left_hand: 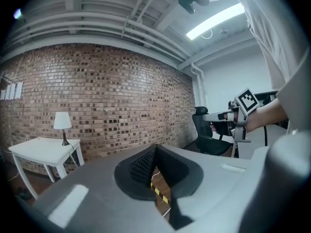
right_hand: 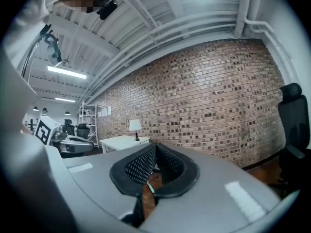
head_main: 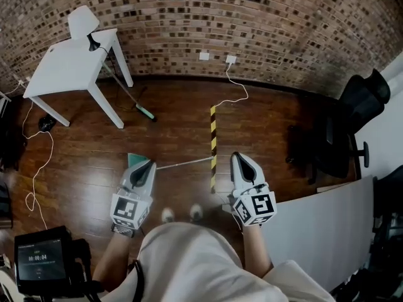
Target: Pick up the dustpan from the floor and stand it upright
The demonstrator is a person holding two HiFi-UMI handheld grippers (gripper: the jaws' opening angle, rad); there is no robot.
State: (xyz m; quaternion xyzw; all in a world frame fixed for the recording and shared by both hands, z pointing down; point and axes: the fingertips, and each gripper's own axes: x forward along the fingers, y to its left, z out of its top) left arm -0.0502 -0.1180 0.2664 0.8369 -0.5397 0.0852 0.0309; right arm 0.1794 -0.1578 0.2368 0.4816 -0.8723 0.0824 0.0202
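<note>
- Your left gripper (head_main: 148, 166) is held out ahead of you, jaws clenched tip to tip, and there's nothing between them.
- Your right gripper (head_main: 237, 158) is the same: jaws pressed together, empty, level with the left one and well apart from it.
- Both grippers aim roughly level at the brick wall (head_main: 264, 24), so both are up off the floor.
- The dustpan (head_main: 133, 160) lies flat on the wooden floor (head_main: 82, 162) just beyond your shoes (head_main: 167, 215). In the head view its teal pan peeks out beside the left gripper's tip.
- Its long pale handle runs right, ending at the yellow-and-black tape strip (head_main: 213, 137).
- Neither gripper has hold of the dustpan.
- Further back, a broom (head_main: 126, 93) leans against the white table (head_main: 69, 65), teal head down on the floor.
- A small lamp (head_main: 84, 22) sits at the table's far edge.
- A black office chair (head_main: 352, 124) stands off to your right.
</note>
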